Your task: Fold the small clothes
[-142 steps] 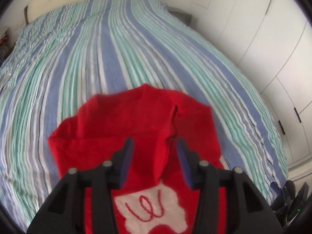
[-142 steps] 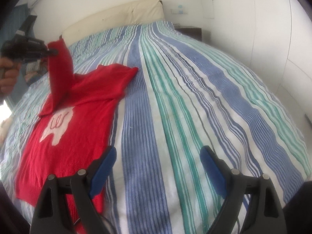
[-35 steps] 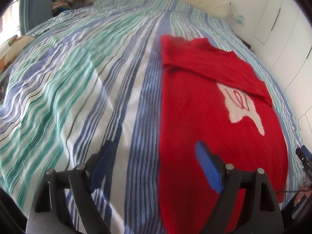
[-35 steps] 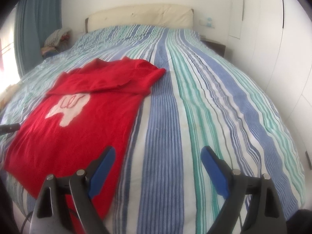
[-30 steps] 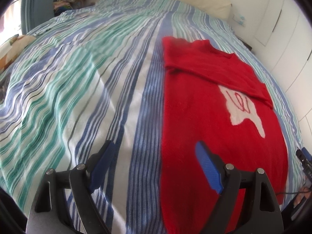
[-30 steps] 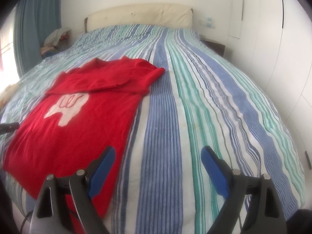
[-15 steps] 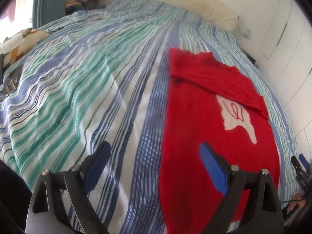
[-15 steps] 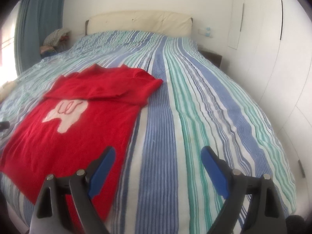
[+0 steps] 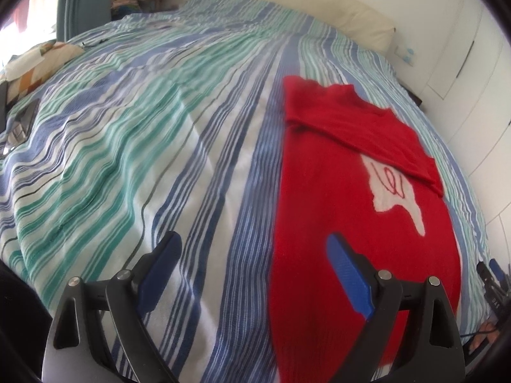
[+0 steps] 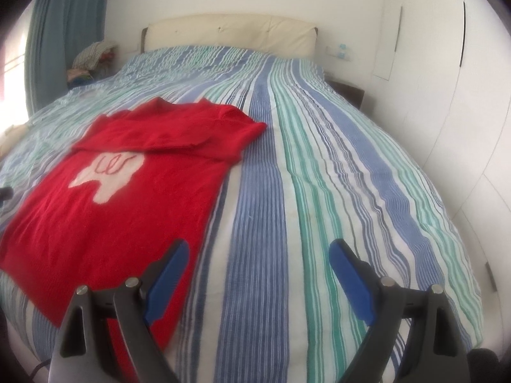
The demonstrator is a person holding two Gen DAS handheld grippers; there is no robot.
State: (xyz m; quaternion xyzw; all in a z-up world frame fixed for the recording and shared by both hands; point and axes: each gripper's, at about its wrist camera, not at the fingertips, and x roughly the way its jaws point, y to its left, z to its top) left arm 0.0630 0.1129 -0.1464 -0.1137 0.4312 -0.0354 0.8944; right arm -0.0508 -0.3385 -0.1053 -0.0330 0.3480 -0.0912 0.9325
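The left claw (image 9: 252,274) is held released above the bed (image 9: 134,146), its jaws having just been opening, with nothing gripped between them. Its right pad (image 9: 349,276) is seen over the near edge of the red jumper (image 9: 351,191); its left pad is seen over striped cover. The jumper is laid flat ahead and to the right of this claw, its sleeves folded across the chest above a white motif (image 9: 396,188).

The right claw (image 10: 258,281) is likewise released and empty. The jumper (image 10: 127,191) is spread ahead and to its left, the near corner reaching under its left pad (image 10: 166,277). Only striped cover is seen between the pads. A headboard (image 10: 230,35) is seen far ahead.
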